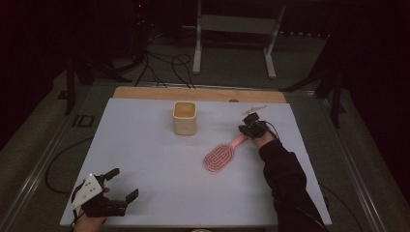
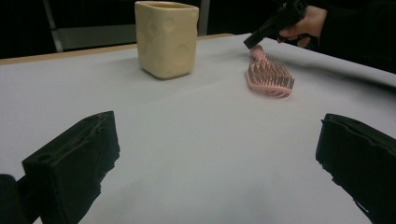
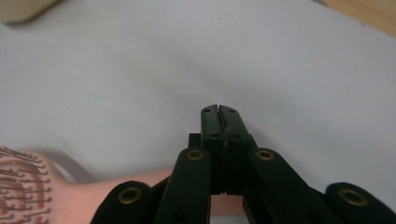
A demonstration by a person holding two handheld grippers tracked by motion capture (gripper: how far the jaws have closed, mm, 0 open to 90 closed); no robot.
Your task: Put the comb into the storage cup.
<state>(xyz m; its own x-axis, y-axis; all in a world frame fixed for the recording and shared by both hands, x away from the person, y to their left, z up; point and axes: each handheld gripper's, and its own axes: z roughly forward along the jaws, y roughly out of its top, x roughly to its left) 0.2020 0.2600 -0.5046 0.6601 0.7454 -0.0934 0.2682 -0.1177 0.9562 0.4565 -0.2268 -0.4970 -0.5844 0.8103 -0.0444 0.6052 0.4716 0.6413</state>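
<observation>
A pink hairbrush (image 1: 220, 157) lies bristles up on the white table sheet (image 1: 159, 174), right of centre, its handle pointing toward the far right. My right gripper (image 1: 245, 128) is at the handle's end, jaws pressed together. In the right gripper view the shut jaw tips (image 3: 218, 110) hover over the pink handle (image 3: 140, 186), which runs beneath them; I cannot tell if they touch it. The bristled head (image 3: 21, 186) shows at the lower left. My left gripper (image 1: 124, 182) rests at the near left corner, open and holding nothing (image 2: 215, 154).
A cream square cup (image 1: 184, 118) stands upright at the back centre of the sheet, left of the brush (image 2: 271, 74) and apart from it. A bare wooden strip (image 1: 203, 94) borders the table's far edge. Cables and a metal stand lie on the floor beyond.
</observation>
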